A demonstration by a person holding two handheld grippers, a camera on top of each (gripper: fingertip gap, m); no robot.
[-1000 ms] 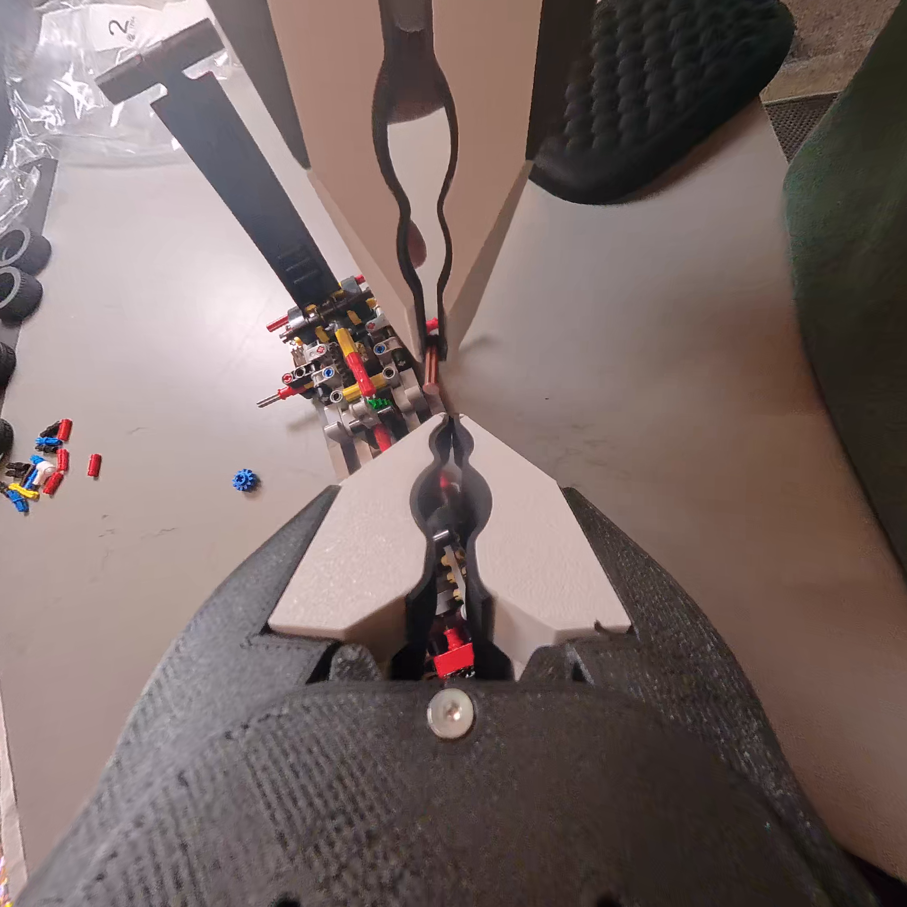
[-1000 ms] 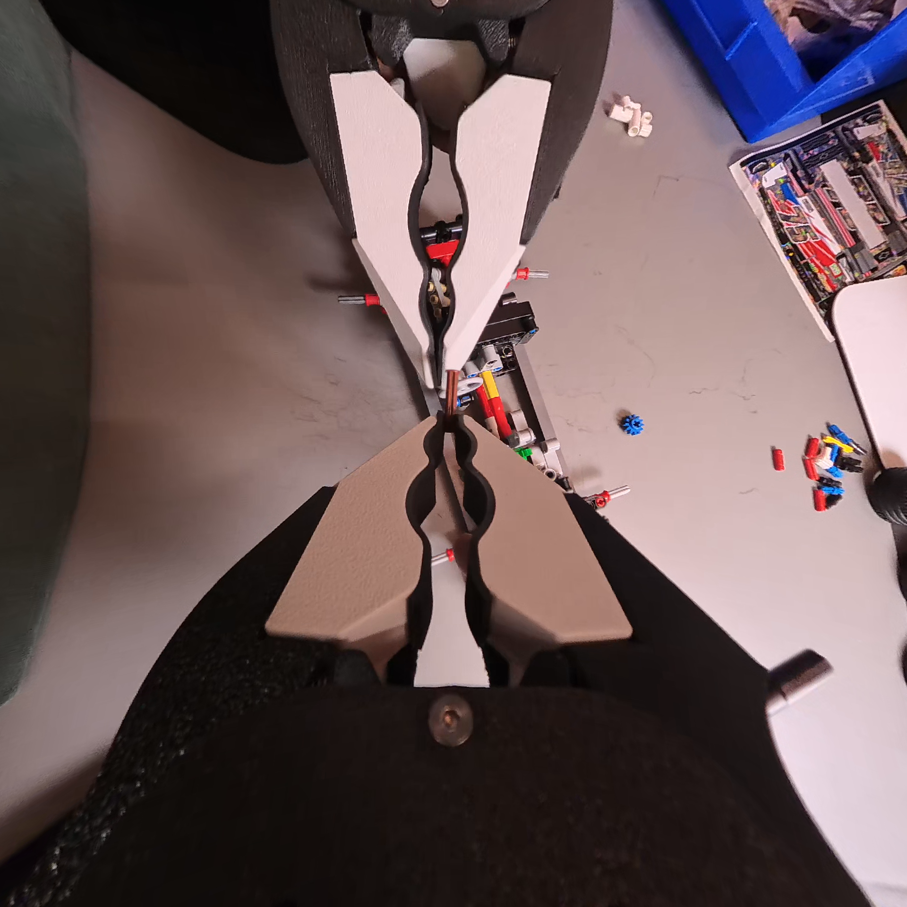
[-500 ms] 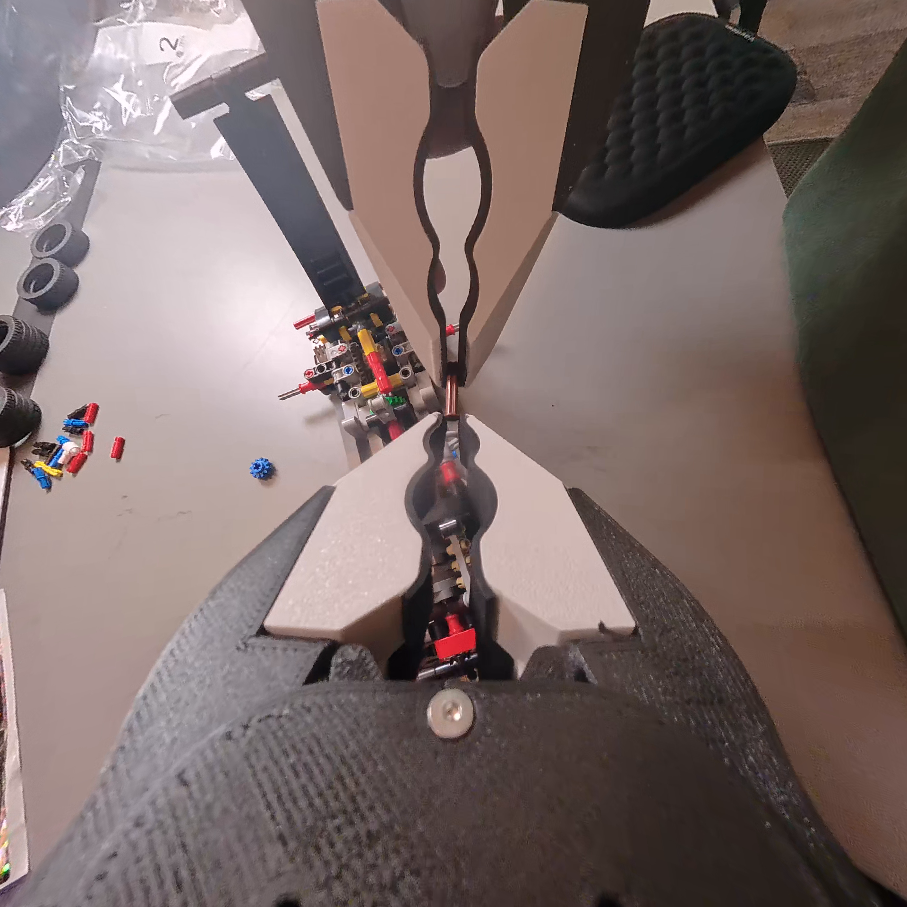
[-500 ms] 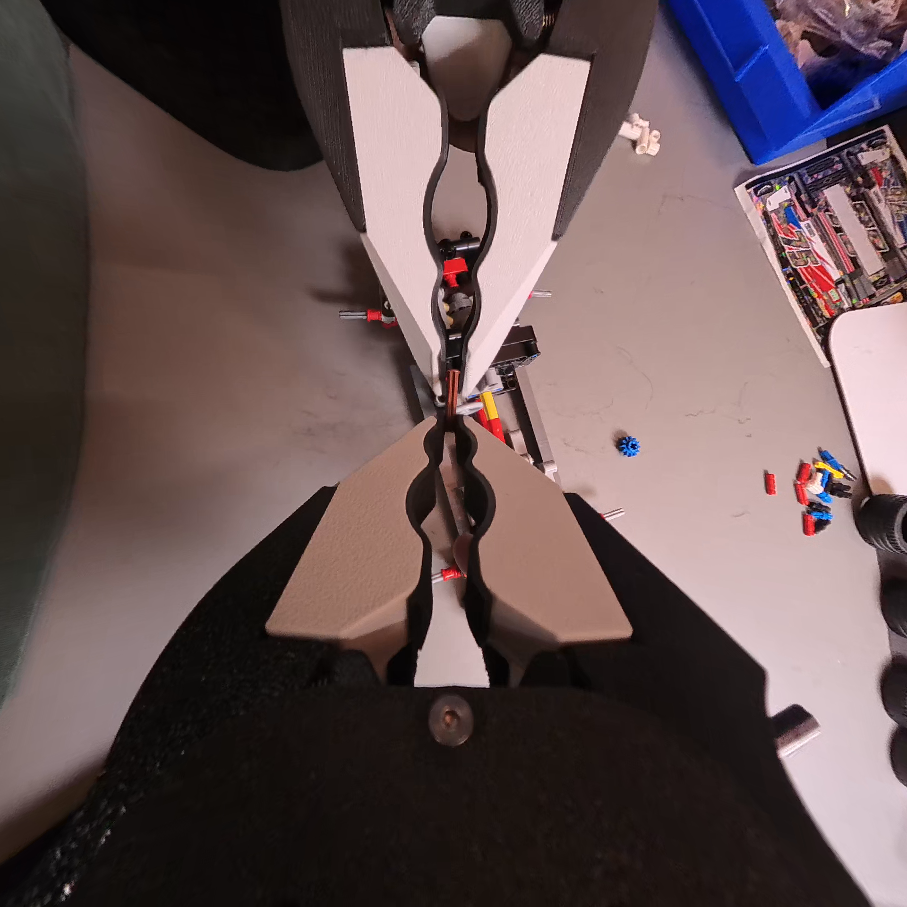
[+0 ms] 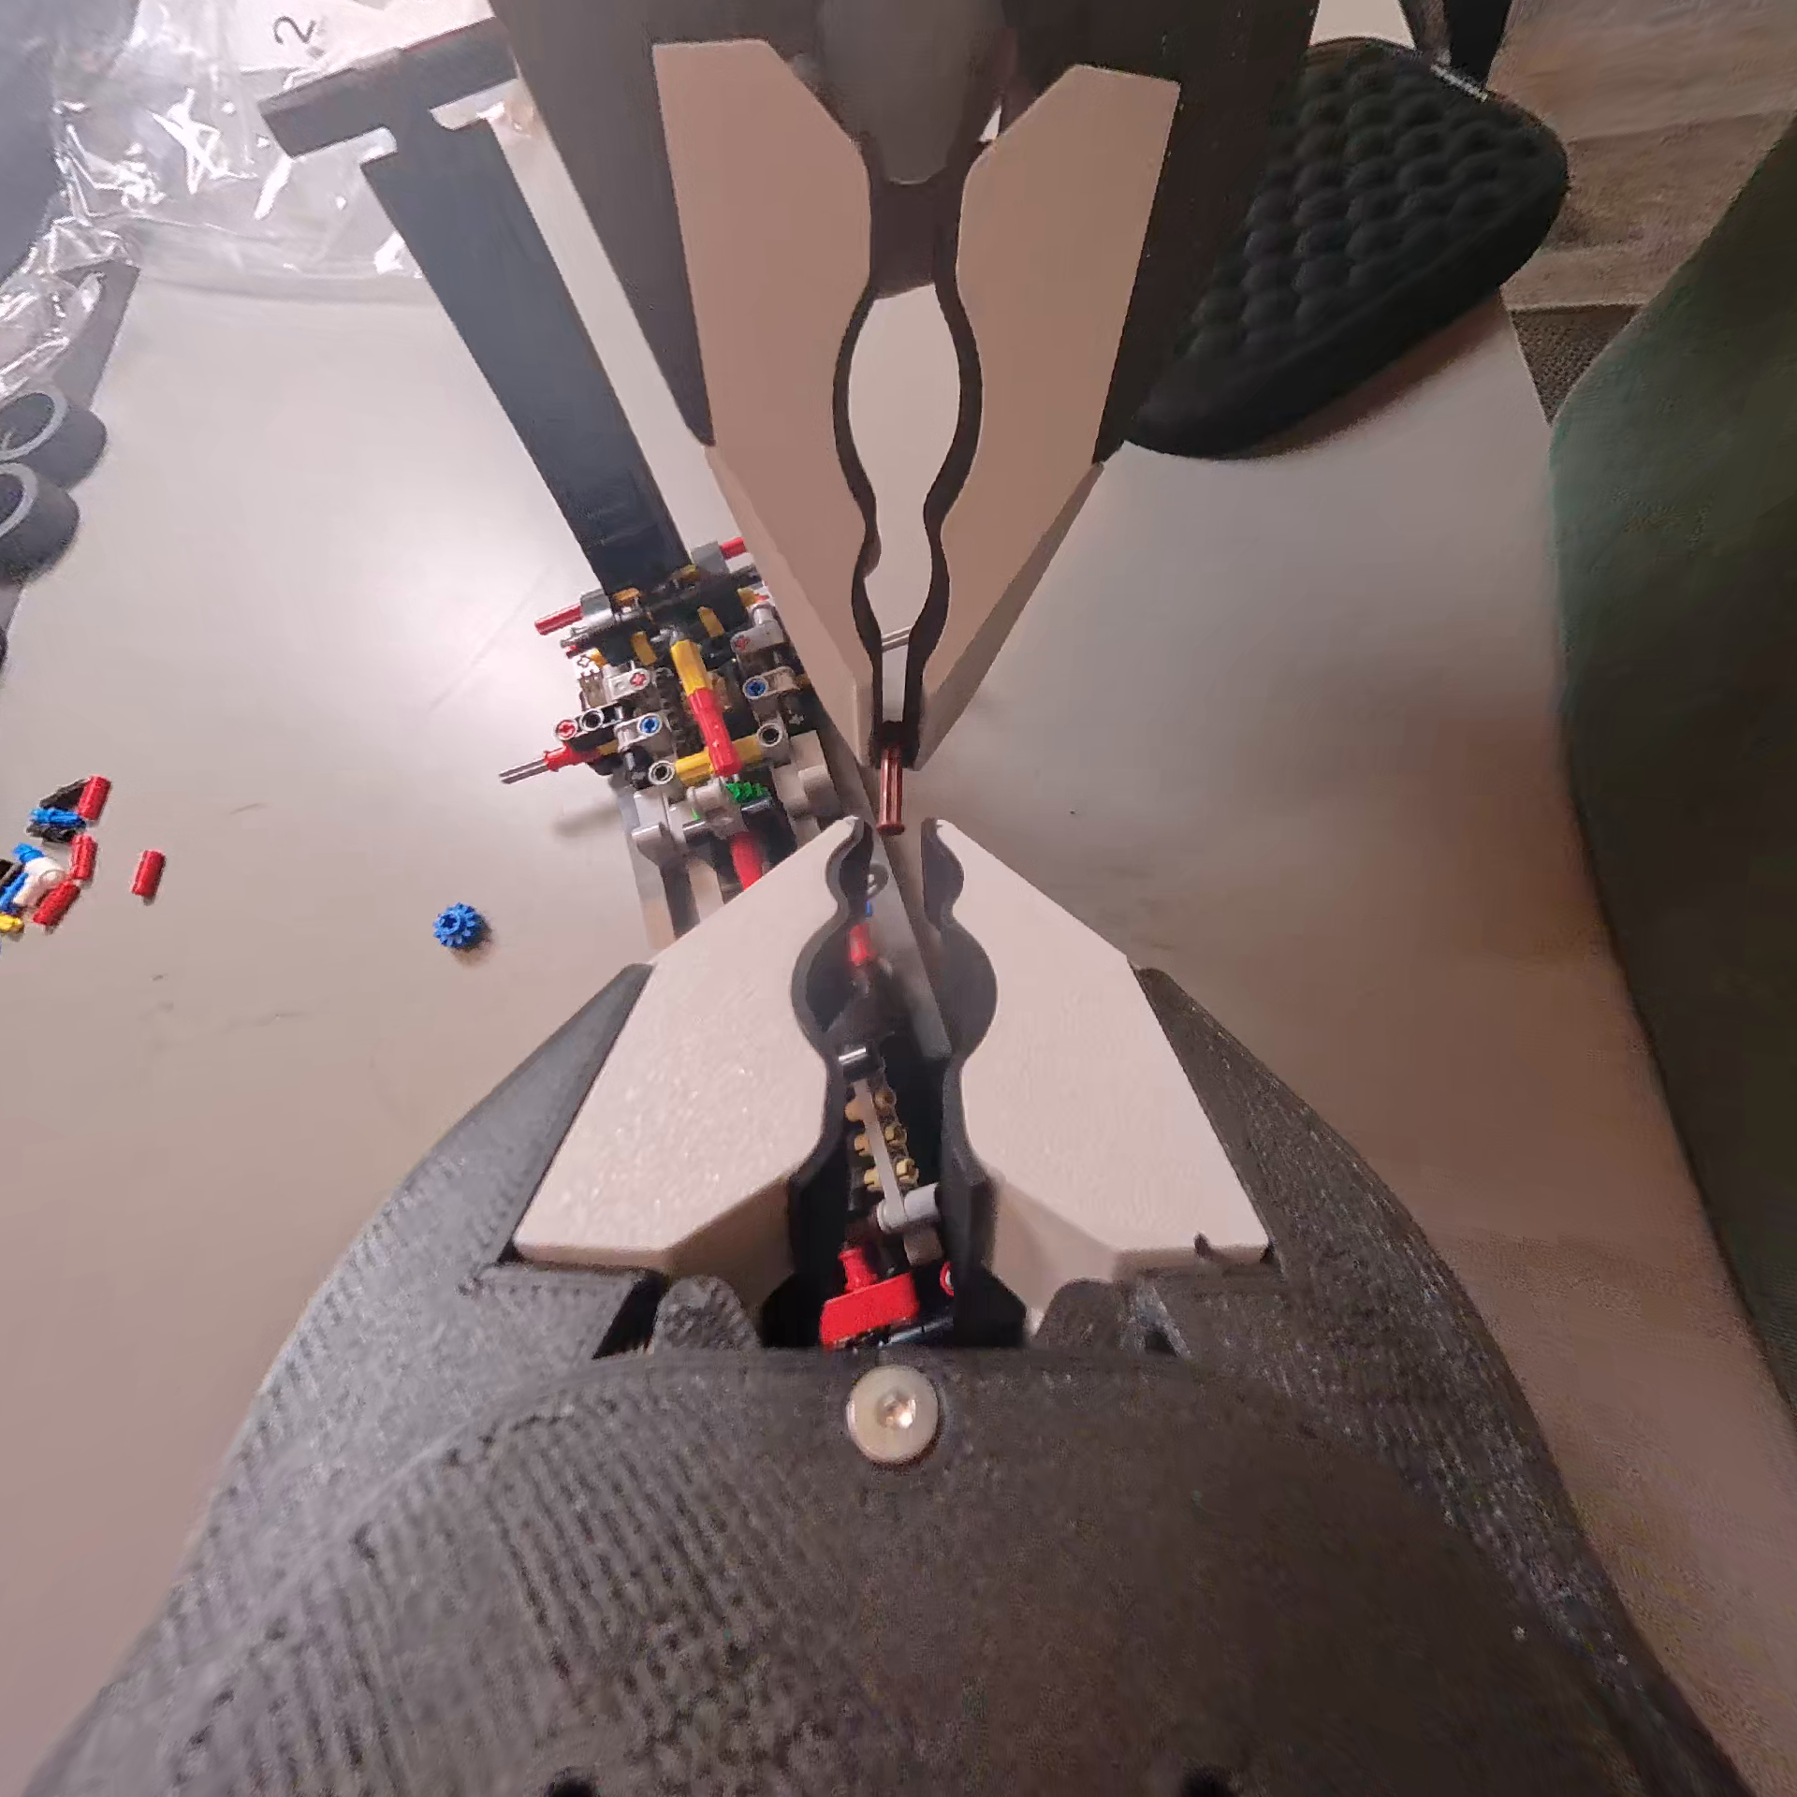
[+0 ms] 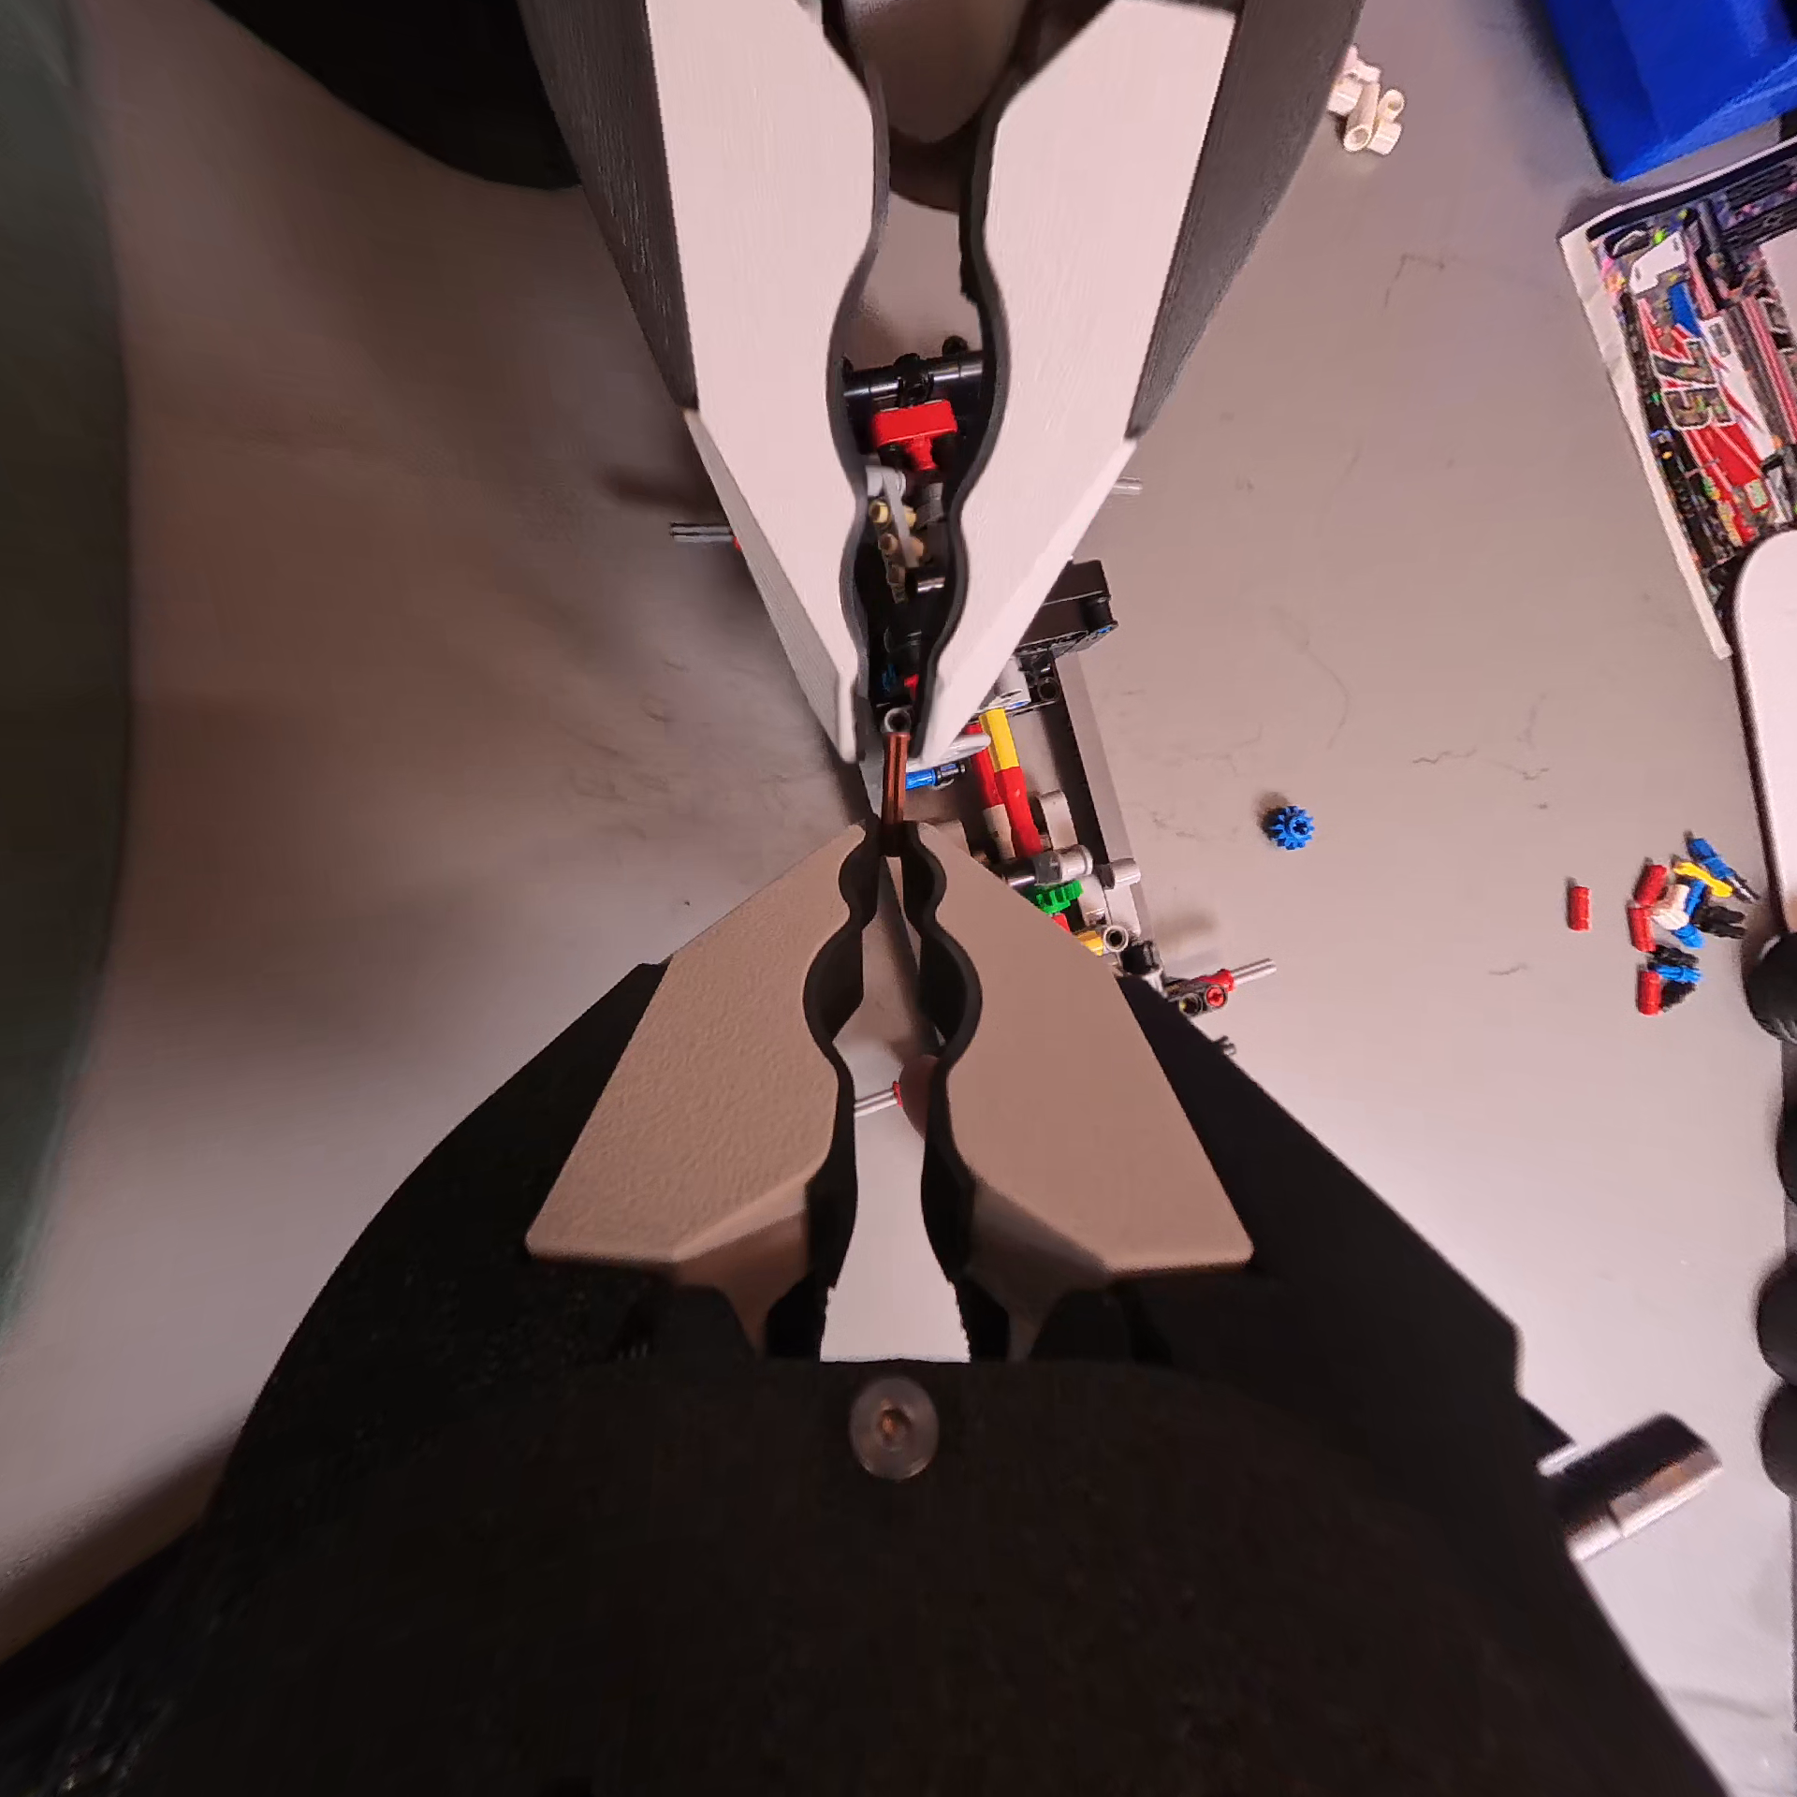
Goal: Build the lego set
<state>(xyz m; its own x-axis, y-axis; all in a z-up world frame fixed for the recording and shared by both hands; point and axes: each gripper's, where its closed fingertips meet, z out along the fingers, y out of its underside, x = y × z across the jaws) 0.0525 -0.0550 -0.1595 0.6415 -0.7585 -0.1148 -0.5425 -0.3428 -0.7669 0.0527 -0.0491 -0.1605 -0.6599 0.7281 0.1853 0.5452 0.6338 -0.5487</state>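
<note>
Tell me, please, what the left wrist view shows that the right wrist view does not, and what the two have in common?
Only the left wrist view shows the clear plastic bags and the long black bar behind the lego build.

Only the right wrist view shows the instruction booklet, the blue bin and two white connectors.

Both show the right gripper shut on a brown axle, the left gripper slightly parted opposite it, the blue gear and the pile of small pieces.

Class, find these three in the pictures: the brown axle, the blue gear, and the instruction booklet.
brown axle [image 5: 889,795], left wrist view, middle of its shaft.
blue gear [image 6: 1290,828], right wrist view, centre of the wheel.
instruction booklet [image 6: 1697,369], right wrist view, printed page.
</note>
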